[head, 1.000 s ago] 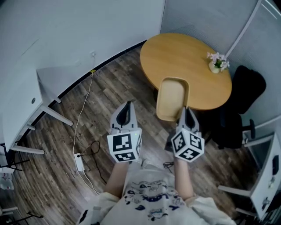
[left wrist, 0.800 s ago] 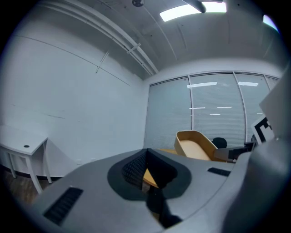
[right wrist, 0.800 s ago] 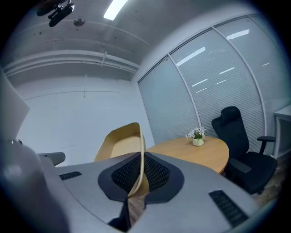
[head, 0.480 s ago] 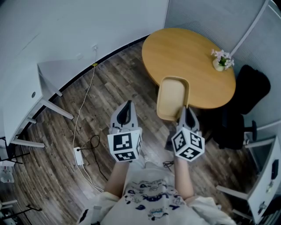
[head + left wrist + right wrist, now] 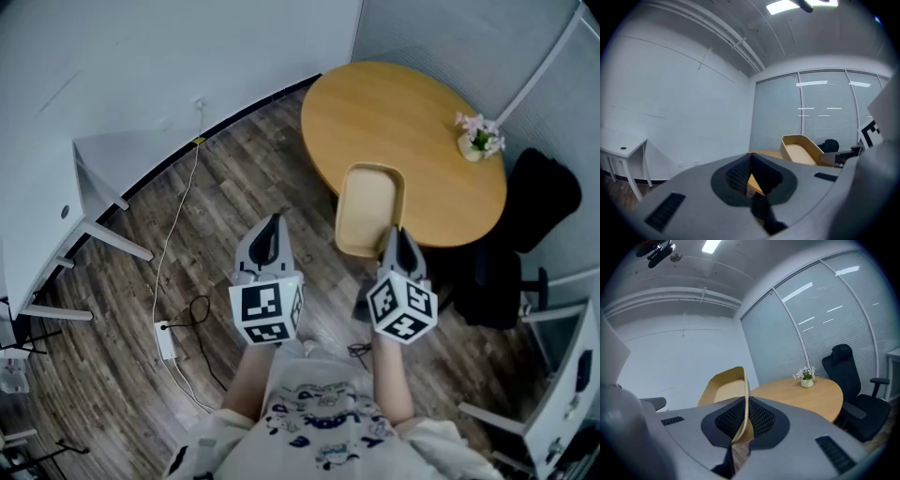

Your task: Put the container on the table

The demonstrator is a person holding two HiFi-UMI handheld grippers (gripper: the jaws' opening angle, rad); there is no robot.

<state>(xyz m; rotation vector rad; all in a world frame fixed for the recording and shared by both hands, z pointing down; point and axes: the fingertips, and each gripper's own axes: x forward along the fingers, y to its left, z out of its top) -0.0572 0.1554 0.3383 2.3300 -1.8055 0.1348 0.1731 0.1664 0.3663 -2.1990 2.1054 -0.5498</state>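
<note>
Right tongs [image 5: 397, 236] clamping rim of container [image 5: 368, 208], carrying it in air, near edge of round surface [image 5: 394, 122]. Left tongs [image 5: 272, 230] sitting closed, empty. Setting down remaining: container not yet resting on surface.

Nothing readable here, tbh. The closest thing to a sign is the black-and-white square markers [image 5: 265, 311] on the left gripper [image 5: 272, 223] and right gripper [image 5: 397, 234], and those are just patterns, no letters or numbers. The print on the person's shirt [image 5: 319, 422] is too blurry to read.
</note>
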